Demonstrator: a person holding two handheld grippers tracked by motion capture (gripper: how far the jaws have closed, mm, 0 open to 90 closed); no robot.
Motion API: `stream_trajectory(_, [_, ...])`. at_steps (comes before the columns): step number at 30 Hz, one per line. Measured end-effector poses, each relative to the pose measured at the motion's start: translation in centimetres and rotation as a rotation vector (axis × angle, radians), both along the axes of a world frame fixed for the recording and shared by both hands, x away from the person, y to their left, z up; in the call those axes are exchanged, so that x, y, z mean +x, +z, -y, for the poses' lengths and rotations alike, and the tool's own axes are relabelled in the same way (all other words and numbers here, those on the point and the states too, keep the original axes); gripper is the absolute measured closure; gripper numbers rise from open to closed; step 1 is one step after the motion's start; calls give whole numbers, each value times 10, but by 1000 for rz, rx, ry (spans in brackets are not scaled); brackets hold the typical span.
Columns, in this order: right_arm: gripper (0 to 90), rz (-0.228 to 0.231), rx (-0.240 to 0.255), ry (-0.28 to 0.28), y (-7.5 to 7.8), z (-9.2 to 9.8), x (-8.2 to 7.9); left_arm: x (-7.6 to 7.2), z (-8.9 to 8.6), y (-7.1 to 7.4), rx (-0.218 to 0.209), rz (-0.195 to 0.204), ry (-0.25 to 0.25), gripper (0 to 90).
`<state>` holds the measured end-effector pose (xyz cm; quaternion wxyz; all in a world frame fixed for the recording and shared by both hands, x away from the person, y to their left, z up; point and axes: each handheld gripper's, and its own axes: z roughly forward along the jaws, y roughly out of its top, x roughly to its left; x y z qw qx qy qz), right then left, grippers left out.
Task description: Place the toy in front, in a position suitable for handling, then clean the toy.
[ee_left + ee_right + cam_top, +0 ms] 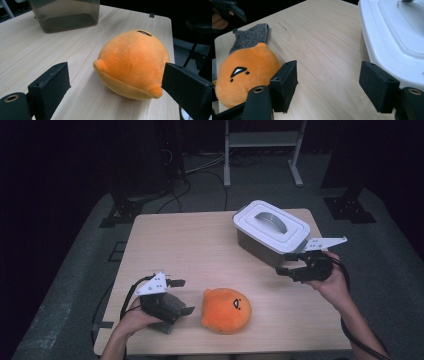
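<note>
Orange plush toy (226,310) on the table (200,245), unlabelled, between wide-open, empty left claw (183,296) and right claw (286,264).

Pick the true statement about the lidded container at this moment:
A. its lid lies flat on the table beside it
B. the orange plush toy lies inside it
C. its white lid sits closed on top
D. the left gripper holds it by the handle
C: the white lid with its grey handle sits on the container, while the orange plush toy lies on the table apart from it.
</note>
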<state>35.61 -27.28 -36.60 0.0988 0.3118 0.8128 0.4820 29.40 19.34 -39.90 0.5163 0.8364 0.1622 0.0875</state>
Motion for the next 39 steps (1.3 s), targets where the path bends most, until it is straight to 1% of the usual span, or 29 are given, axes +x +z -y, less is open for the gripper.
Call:
stream_trajectory(1, [297,3,-11,1,2,0,3,0,0,0,0,-2,0,73])
stream_trajectory(5, [296,21,-11,-4,10,1,13,0,-1,0,-8,-3,1,73])
stream_trajectory(7, [297,28,-6,-10,14,2,18,-1,-2,0,-15,-6,2,72])
stream_trajectory(10, [296,45,-2,-21,22,4,25,0,-2,0,-11,-5,-2,73])
stream_trajectory(12, [296,50,6,-23,25,5,28,0,-2,0,-11,-6,-5,73])
stream_trajectory(14, [296,53,2,-25,27,7,31,0,-1,0,-13,-8,-8,72])
stream_trajectory(17, [297,57,-3,-19,28,7,36,0,-1,-1,-15,-12,-10,72])
stream_trajectory(19, [297,56,-11,-15,29,6,42,0,-1,-1,-8,-8,-13,72])
stream_trajectory(21, [297,61,-8,-14,31,6,46,-1,-1,0,-6,-8,-15,73])
stream_trajectory(24, [297,72,-3,-10,36,5,52,-1,-2,0,-20,-7,-18,73])
stream_trajectory(27, [297,77,-8,-6,38,3,58,0,-2,0,-18,-9,-18,72])
stream_trajectory(32, [297,70,-4,-15,41,1,68,2,-3,-1,-21,-14,-24,72])
stream_trajectory(39, [297,69,-6,-24,39,2,78,1,-3,-2,-17,-17,-26,72])
